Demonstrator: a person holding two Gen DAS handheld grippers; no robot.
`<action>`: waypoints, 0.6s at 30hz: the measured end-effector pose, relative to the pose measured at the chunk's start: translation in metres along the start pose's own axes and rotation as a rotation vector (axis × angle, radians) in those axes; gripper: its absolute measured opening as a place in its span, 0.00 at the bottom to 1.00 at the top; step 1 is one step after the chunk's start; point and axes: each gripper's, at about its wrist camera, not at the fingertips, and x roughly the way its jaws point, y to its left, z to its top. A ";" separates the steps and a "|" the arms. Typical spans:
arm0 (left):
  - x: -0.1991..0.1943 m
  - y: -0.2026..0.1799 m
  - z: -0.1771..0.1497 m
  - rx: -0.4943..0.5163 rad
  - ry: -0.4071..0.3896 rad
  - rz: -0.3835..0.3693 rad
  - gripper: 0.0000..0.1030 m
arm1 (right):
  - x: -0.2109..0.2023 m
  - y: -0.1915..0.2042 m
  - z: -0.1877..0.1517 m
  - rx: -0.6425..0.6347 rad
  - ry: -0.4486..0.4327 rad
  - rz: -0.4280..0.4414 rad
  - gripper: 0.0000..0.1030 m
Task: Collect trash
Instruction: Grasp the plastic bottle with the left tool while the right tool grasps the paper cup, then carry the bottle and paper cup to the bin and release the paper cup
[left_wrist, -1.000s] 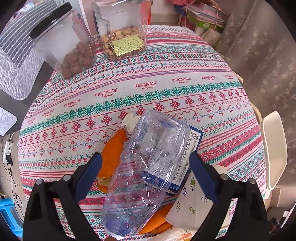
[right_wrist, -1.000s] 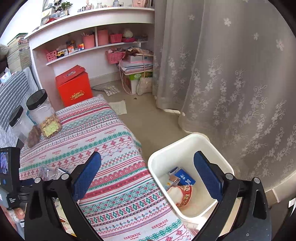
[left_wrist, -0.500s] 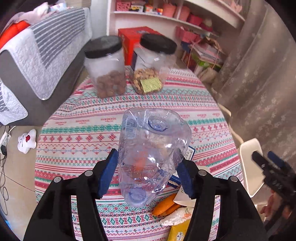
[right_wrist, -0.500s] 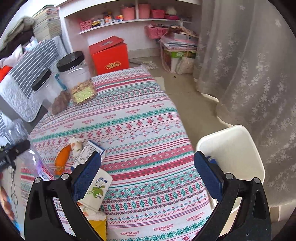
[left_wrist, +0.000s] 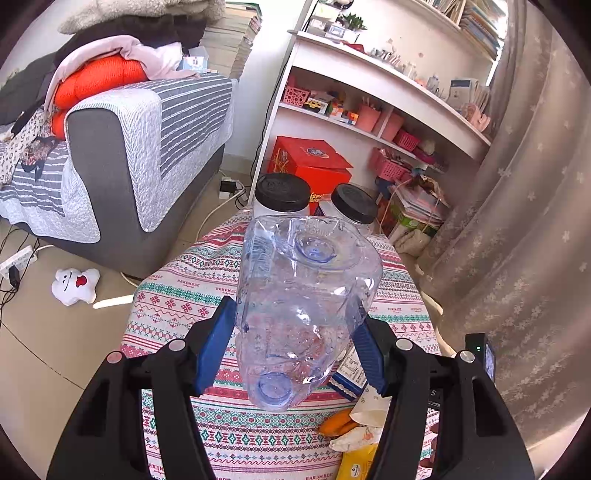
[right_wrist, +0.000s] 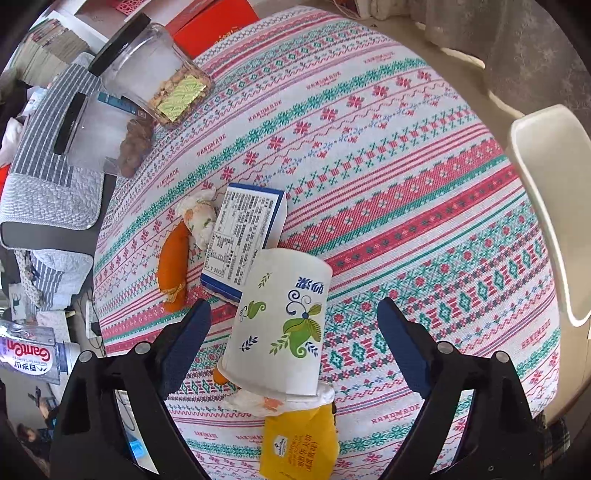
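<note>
My left gripper (left_wrist: 295, 347) is shut on a crushed clear plastic bottle (left_wrist: 306, 291) and holds it above the patterned table (left_wrist: 177, 302). The bottle also shows at the left edge of the right wrist view (right_wrist: 29, 350). My right gripper (right_wrist: 295, 332) is open and hovers over a white paper cup (right_wrist: 280, 321) lying on its side between the fingers. Beside the cup lie a blue-and-white carton (right_wrist: 243, 236), an orange peel (right_wrist: 171, 266), a crumpled tissue (right_wrist: 199, 218) and a yellow packet (right_wrist: 299, 443). The white trash bin (right_wrist: 550, 199) stands off the table's right edge.
Two black-lidded snack jars (right_wrist: 155, 70) stand at the table's far side. A grey sofa (left_wrist: 122, 147), a red box (left_wrist: 310, 162) and white shelves (left_wrist: 369, 96) lie beyond. A curtain (left_wrist: 524, 221) hangs on the right.
My left gripper closed on the bottle and lifted it off the table. My right gripper swung from the bin over to the paper cup and came down close to it.
</note>
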 end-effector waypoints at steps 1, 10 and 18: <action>0.002 0.001 -0.001 -0.001 0.005 -0.004 0.59 | 0.003 0.001 0.000 0.000 0.002 -0.006 0.84; 0.006 -0.003 -0.008 0.005 0.028 -0.003 0.59 | 0.021 -0.002 0.018 -0.011 0.044 0.001 0.70; 0.019 -0.008 -0.014 0.003 0.052 0.005 0.59 | -0.008 0.001 0.025 -0.042 -0.046 0.085 0.52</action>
